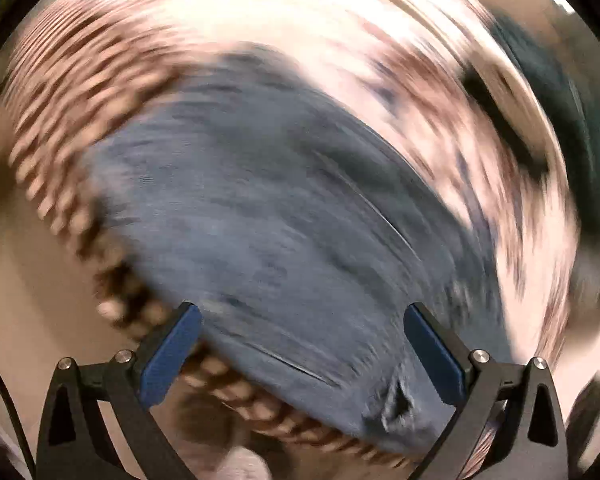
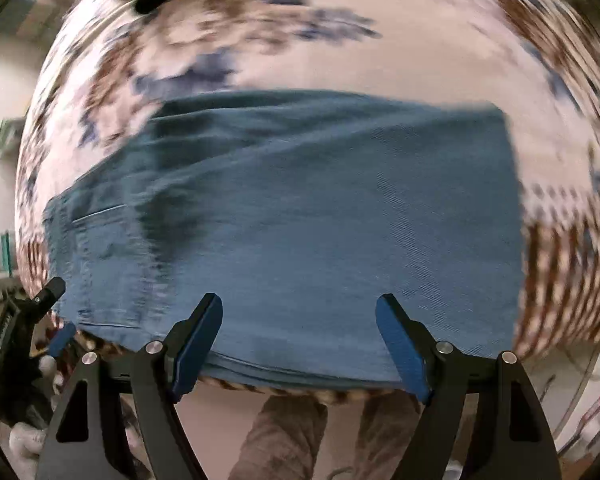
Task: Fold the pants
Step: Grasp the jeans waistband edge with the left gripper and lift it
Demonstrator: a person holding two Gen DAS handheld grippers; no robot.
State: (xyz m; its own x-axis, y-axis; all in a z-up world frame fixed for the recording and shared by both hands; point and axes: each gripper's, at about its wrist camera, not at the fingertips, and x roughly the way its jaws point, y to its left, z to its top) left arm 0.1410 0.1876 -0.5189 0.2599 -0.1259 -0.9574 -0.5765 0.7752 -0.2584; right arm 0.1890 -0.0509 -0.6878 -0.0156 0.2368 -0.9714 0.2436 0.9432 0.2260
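Blue pants (image 2: 292, 216) lie folded in a rough rectangle on a patterned tablecloth; in the left wrist view the pants (image 1: 268, 224) are heavily blurred by motion. My left gripper (image 1: 302, 320) is open and empty, held above the near edge of the pants. My right gripper (image 2: 299, 312) is open and empty over the near edge of the pants. The left gripper also shows at the lower left of the right wrist view (image 2: 58, 312).
The tablecloth (image 2: 420, 40) is pink-white with brown and blue patches and covers a round table. The table's near edge (image 2: 300, 394) lies just under the right gripper. The person's legs (image 2: 284, 436) stand below it.
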